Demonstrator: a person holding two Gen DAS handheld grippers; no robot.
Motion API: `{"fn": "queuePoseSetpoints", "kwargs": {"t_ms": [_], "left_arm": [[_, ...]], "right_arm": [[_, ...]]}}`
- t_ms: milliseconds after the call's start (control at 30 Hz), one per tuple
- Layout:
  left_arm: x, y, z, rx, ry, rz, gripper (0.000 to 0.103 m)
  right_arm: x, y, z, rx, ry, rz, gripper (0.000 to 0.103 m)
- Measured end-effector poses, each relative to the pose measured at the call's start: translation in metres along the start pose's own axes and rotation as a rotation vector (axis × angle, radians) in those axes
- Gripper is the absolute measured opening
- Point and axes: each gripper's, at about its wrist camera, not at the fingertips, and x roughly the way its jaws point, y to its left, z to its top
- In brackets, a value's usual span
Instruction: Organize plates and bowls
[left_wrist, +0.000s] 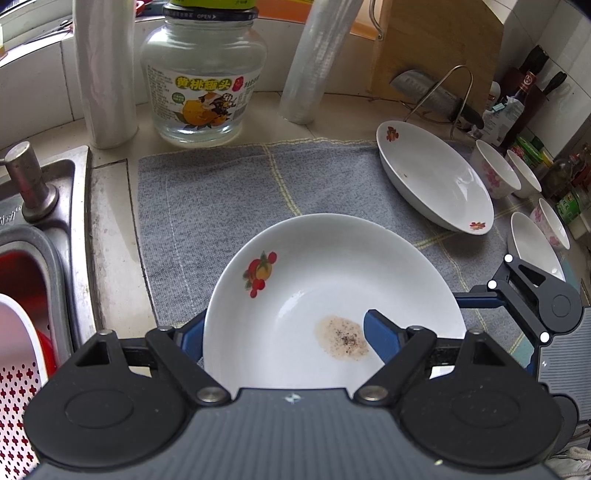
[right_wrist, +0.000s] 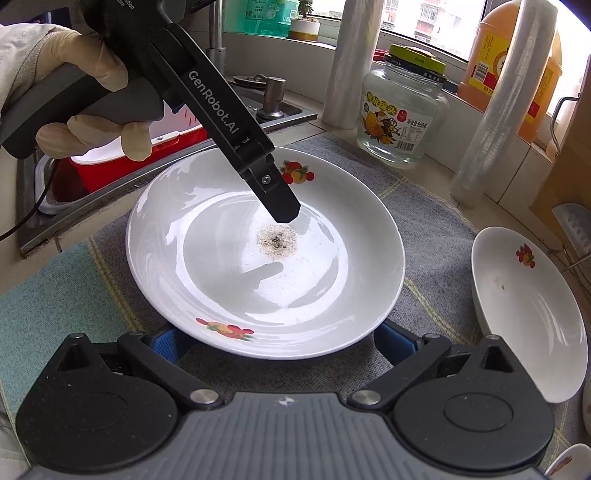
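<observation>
Jaws of the left gripper (left_wrist: 286, 334) are nearly closed and clamp the near rim of the white plate (left_wrist: 332, 280). One blue finger (left_wrist: 380, 339) lies on the inside of the dish and the other sits under the rim at 9 o'clock. In the right wrist view this gripper reaches in from 11 o'clock, held by a gloved hand (right_wrist: 85, 92), and its dark tip ends just above a speckled patch of residue (right_wrist: 277, 240) at the plate's centre.

The right gripper (right_wrist: 280, 343) has its jaws spread wide. Its blue pads stand at either side of the plate's rim at 6 o'clock, partly tucked beneath it and not pressing on it.

The plate bears fruit prints on its rim and sits over a grey checked cloth (left_wrist: 221, 192) spread on the tabletop (left_wrist: 110, 236); whether it touches the cloth cannot be told. A second plate (left_wrist: 436, 181) with the same print rests tilted at 2 o'clock, apart from the first. Small bowls with pink flowers (left_wrist: 495, 170) cluster just beyond it at 3 o'clock.

A glass jar (left_wrist: 203, 74) with a yellow label stands at 12 o'clock, off the cloth, between two rolls of clear film (left_wrist: 107, 74). A steel sink (left_wrist: 55, 206) lies at 9 o'clock.
</observation>
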Motion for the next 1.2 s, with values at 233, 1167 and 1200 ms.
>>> {"fn": "queuePoseSetpoints", "kwargs": {"t_ms": [233,1167,1200], "left_arm": [[-0.027,-0.018,-0.012,0.114,-0.135,0.144,0.089],[0.017,-0.273,-0.056,0.333,-0.226,0.049,0.100],[0.024,-0.282,-0.058,0.352,-0.201,0.056,0.100]], "right_arm": [[-0.006,0.002,-0.007,0.022,0.024,-0.004,0.103],[-0.190,-0.129,-0.175,0.467,-0.039,-0.332,0.103],[-0.190,-0.138,-0.184,0.477,-0.032,-0.313,0.103]]}}
